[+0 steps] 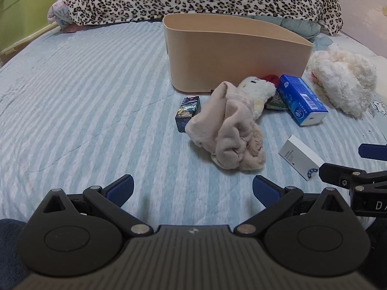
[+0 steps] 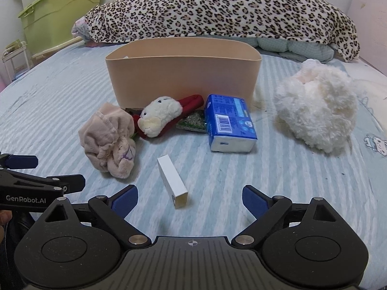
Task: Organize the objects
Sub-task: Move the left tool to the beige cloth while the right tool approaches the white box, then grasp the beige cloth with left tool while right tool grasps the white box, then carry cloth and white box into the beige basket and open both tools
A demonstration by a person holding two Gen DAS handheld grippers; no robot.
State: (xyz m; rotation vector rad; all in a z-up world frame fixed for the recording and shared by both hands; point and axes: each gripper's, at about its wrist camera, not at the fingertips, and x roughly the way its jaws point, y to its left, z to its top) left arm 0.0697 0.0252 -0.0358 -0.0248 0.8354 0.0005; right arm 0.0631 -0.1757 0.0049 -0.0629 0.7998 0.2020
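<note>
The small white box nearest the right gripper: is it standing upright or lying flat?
Lying flat: the small white box rests on a long side on the striped bedsheet.

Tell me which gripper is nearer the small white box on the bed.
Right. The right gripper is open with the small white box lying just ahead, between its fingers. The left gripper, also open, sits off to the box's left.

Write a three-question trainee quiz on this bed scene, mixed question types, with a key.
1. True or false: the right gripper is shut on the white box.
2. Which lies nearest the right gripper? A) blue tissue pack B) white box C) fluffy white plush
3. Fill in: the dark patterned box lies on the bed, in front of the beige ____.

Key: 1 false; 2 B; 3 bin.
</note>
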